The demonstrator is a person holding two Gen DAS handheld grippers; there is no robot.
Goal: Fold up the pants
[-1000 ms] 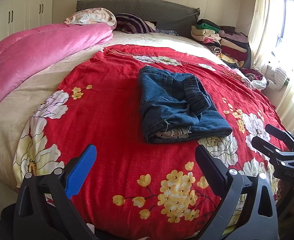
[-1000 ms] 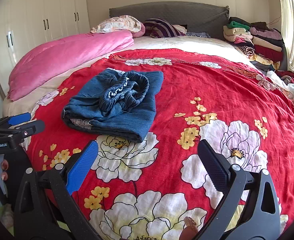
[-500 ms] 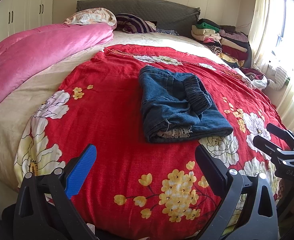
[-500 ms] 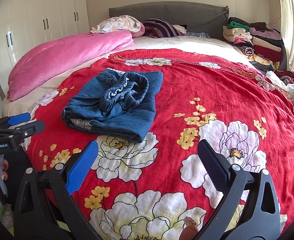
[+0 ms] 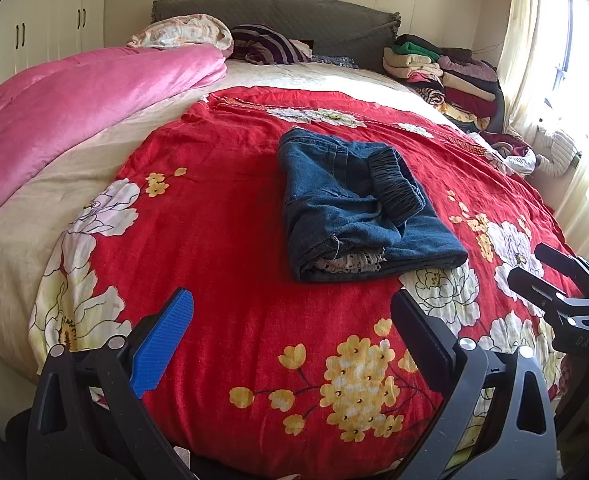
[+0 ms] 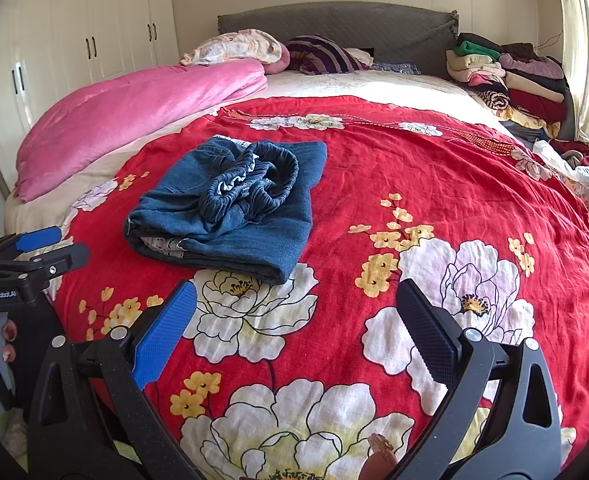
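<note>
Blue denim pants lie folded in a compact bundle on the red floral bedspread, the elastic waistband on top. In the right wrist view the same pants rest left of centre. My left gripper is open over the near edge of the bed, short of the bundle, nothing between its fingers. My right gripper is open too, to the right of the pants and clear of them. Each gripper shows in the other's view: the right gripper at the right edge, the left gripper at the left edge.
A pink quilt lies along the bed's left side. Pillows sit by the grey headboard. A pile of folded clothes stands at the far right corner. White wardrobe doors line the left wall; a curtained window is at right.
Nearly nothing: the left wrist view has shifted very slightly, and the pants have stayed put. Both grippers remain open.
</note>
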